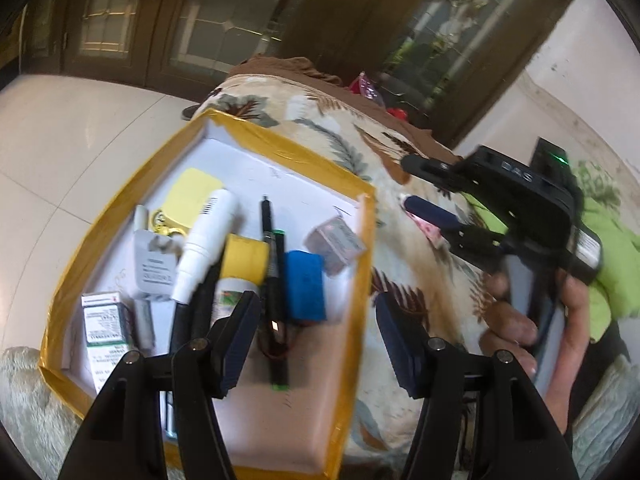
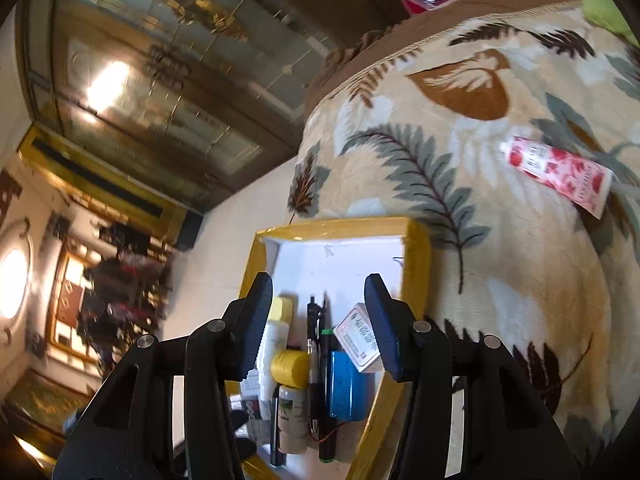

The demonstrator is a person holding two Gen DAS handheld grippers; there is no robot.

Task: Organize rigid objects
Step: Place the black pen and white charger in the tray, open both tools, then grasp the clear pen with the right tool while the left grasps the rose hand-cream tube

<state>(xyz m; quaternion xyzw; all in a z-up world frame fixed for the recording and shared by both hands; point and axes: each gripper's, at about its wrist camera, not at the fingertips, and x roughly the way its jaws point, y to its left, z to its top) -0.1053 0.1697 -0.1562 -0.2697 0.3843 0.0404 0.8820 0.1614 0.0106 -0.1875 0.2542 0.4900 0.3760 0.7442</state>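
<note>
Rigid objects mostly in yellow-rimmed tray [image 1: 362, 240], centre-left of left wrist view: white bottle [image 1: 208, 240], yellow-capped bottle [image 1: 244, 258], pens [image 1: 276, 280], blue battery pack [image 1: 306, 284], small boxes. Red-patterned tube [image 2: 560, 174] not yet in, lying on leaf-print blanket [image 2: 460, 160], upper right of right wrist view, well apart from tray. Left gripper [image 1: 316, 344] wide, empty, over tray's near edge. Right gripper [image 2: 320, 328] wide, empty, above tray contents. Risks: soft blanket under tray, so any push on rim could tilt it and slide contents together; tube squashy-looking, could slip from pads if pinched at flat end; crowded tray, fingers may knock pens on drop-off.
</note>
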